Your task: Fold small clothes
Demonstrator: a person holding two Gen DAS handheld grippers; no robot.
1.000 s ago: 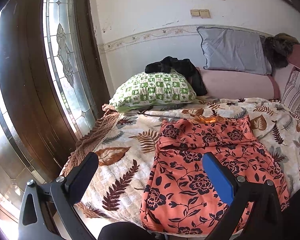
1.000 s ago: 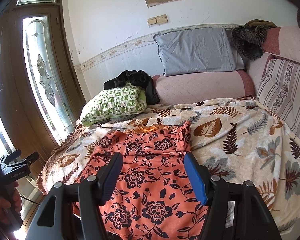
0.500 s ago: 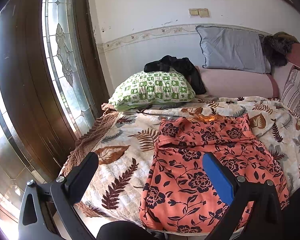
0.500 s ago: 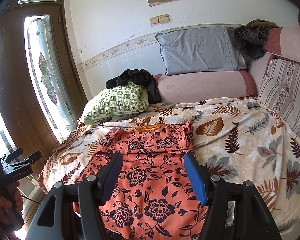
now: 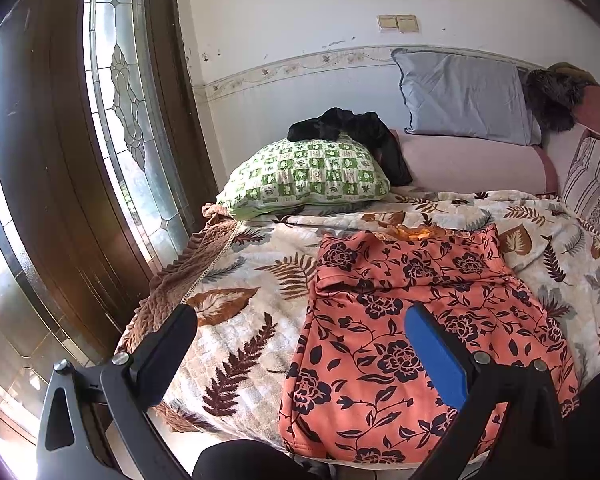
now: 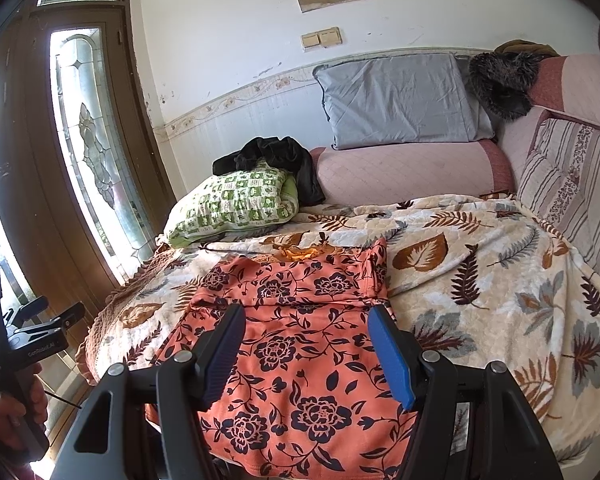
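Observation:
An orange garment with dark flowers (image 5: 412, 316) lies spread flat on the leaf-patterned blanket (image 5: 240, 320), its neck end away from me; it also shows in the right wrist view (image 6: 296, 344). My left gripper (image 5: 300, 320) is open and empty, held above the near left edge of the garment. My right gripper (image 6: 306, 318) is open and empty, above the garment's near middle. The left gripper's handle (image 6: 12, 356) shows in a hand at the far left of the right wrist view.
A green checked pillow (image 5: 308, 176) with a black garment (image 5: 352, 128) on it lies at the bed's far end. A grey pillow (image 6: 400, 100), pink bolster (image 6: 412, 168) and striped cushion (image 6: 568, 184) line the back and right. A wooden door with glass (image 5: 120, 120) stands left.
Both grippers have drifted slightly back and up from the bed; the garment has not moved and both stay open.

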